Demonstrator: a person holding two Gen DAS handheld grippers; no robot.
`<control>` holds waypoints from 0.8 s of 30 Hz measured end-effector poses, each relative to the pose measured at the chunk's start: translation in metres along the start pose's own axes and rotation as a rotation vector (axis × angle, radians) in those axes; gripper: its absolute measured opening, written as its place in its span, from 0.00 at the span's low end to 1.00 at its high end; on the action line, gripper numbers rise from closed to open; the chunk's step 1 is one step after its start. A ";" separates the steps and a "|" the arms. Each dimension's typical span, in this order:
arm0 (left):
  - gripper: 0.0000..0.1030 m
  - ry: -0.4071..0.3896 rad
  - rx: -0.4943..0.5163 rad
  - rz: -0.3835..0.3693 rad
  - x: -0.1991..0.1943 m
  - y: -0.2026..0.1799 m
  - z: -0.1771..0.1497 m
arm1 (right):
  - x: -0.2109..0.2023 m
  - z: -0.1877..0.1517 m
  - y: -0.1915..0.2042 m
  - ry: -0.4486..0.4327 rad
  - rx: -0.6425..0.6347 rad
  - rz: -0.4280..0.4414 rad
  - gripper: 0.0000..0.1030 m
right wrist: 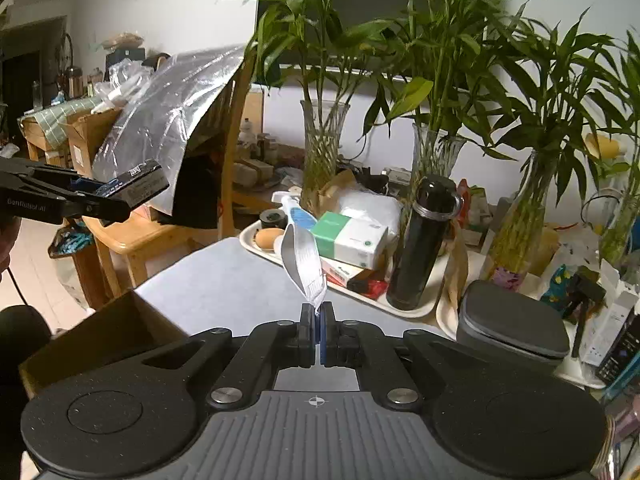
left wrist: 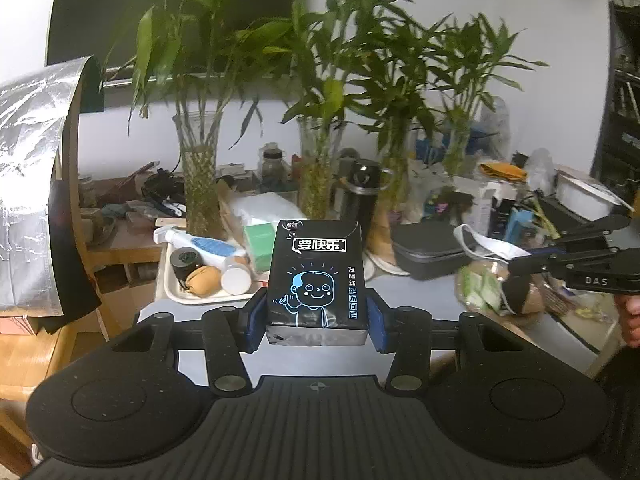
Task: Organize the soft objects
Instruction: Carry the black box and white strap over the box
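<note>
Cluttered around the pale grey tabletop (right wrist: 224,276) are glass vases of green bamboo stalks (right wrist: 324,148). Sitting at its far edge, a cream plastic tray (right wrist: 256,250) is holding a white spray bottle (left wrist: 200,242), a brown bun-shaped object (left wrist: 205,280), a green-and-white carton (right wrist: 350,238) and a tall black flask (right wrist: 422,244). Above the table, the left gripper (left wrist: 317,318) is clamping a black soft tissue pack with a cartoon face (left wrist: 316,276), its long axis pointing straight away along the fingers. The right gripper (right wrist: 318,314) is pinching one end of a white fabric face mask (right wrist: 302,262), which is standing upward, leaning slightly left.
</note>
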State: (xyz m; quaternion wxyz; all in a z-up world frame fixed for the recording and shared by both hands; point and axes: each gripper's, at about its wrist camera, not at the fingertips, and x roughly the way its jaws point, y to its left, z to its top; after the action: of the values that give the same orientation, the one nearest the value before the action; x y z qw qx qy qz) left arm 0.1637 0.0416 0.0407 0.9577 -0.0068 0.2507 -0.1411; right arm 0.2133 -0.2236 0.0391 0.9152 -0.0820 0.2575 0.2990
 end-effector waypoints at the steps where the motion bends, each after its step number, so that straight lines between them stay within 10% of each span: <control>1: 0.47 -0.002 0.004 -0.004 -0.005 -0.003 -0.001 | -0.005 -0.002 0.002 -0.004 0.003 0.000 0.04; 24: 0.47 0.026 0.070 -0.101 -0.052 -0.054 -0.034 | -0.068 -0.047 0.043 -0.005 0.091 0.024 0.06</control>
State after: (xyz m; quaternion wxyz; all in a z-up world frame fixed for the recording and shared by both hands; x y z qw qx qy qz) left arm 0.0896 0.0057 0.0405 0.9457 0.0161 0.2574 -0.1978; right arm 0.1216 -0.2376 0.0350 0.9149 -0.0366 0.2695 0.2983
